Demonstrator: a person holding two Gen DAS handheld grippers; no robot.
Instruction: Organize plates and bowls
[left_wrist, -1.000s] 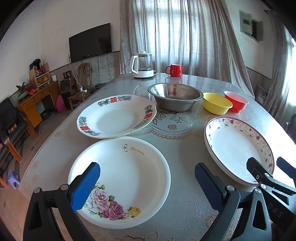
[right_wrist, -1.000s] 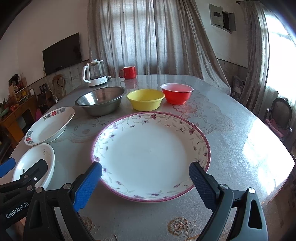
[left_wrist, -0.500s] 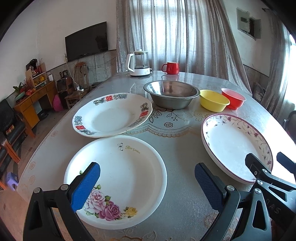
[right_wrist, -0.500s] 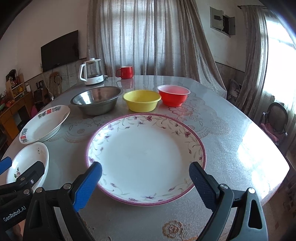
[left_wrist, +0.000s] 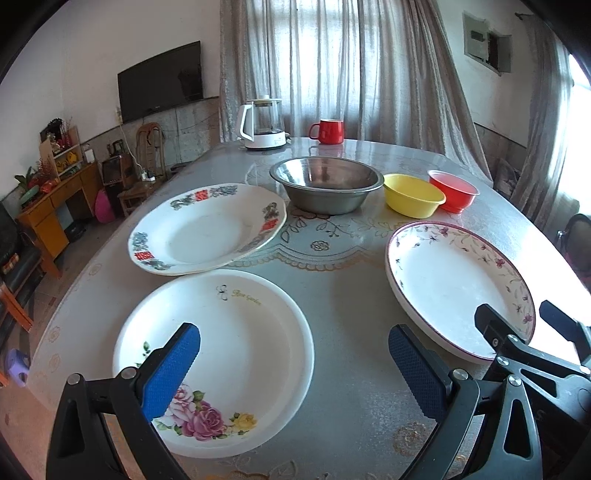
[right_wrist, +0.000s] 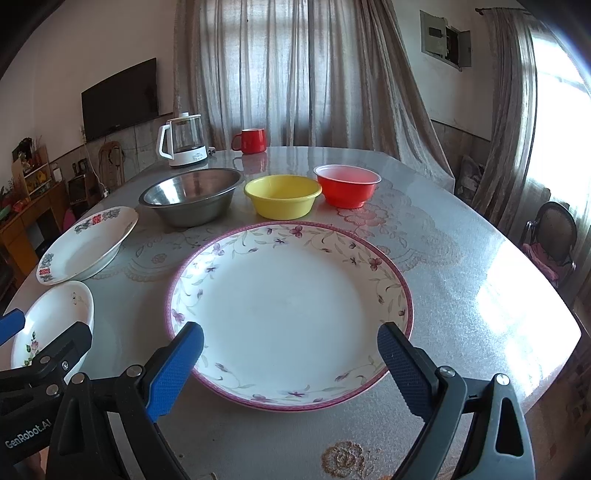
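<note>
The surface (right_wrist: 461, 258) is carrying everything, lying grey and patterned under the dishes. The pink-rimmed plate (right_wrist: 291, 317) is sitting nearest the right gripper (right_wrist: 290, 363), whose blue fingers (right_wrist: 173, 369) are spreading wide over its near edge, gripping nothing. The rose plate (left_wrist: 221, 347) is lying at the near left under the left gripper (left_wrist: 291, 363), which is likewise gaping wide and empty. Just beyond it, the red-and-blue patterned plate (left_wrist: 207, 229) is resting with its near rim seeming to overlap the rose plate's far edge. Farther back, the steel bowl (left_wrist: 325, 188), yellow bowl (left_wrist: 412, 194) and red bowl (left_wrist: 452, 190) are standing in a row from left to right, close beside each other. At the far edge the kettle (left_wrist: 262, 123) and red mug (left_wrist: 328, 131) are standing apart. The left view is showing the whole rose plate; the right view is catching only part of it, yet is showing the pink-rimmed plate complete.
</note>
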